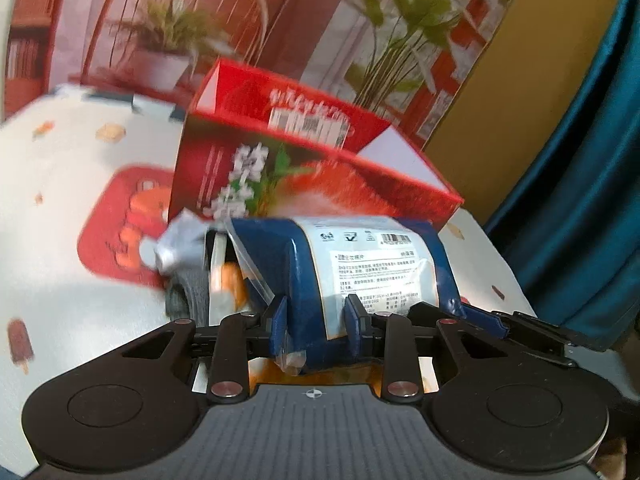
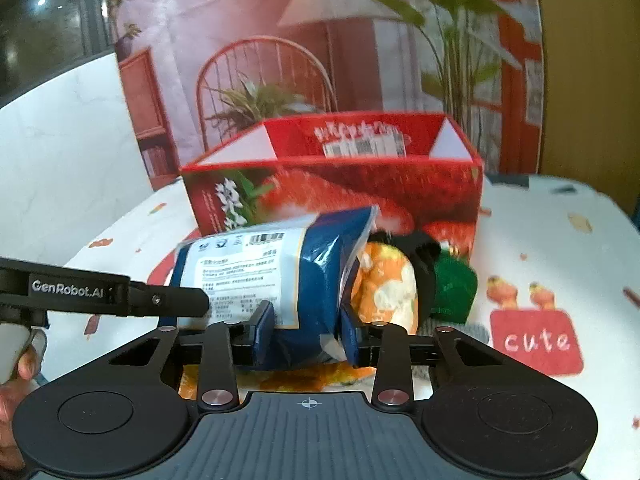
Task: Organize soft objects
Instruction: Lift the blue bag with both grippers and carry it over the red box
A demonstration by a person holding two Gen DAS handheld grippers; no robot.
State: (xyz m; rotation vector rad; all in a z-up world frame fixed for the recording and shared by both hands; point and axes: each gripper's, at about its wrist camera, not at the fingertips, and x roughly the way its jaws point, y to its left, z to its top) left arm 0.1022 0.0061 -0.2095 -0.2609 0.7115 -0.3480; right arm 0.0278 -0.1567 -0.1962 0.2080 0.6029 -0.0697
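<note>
Both tongs pinch one blue plastic packet, the left tongs closed on one end and the right tongs on the other. The packet hangs just ahead of them, above the table. Behind it stands an open red box. Orange, black and green soft items lie just beside the right tongs.

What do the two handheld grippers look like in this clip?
Both grippers, left and right, have matte black linkage arms with silver pivot pins, round black discs, a ribbed grey base with a crosshair mark, and blue fingers. White "GenRobot.AI" lettering marks the left one's side.
</note>
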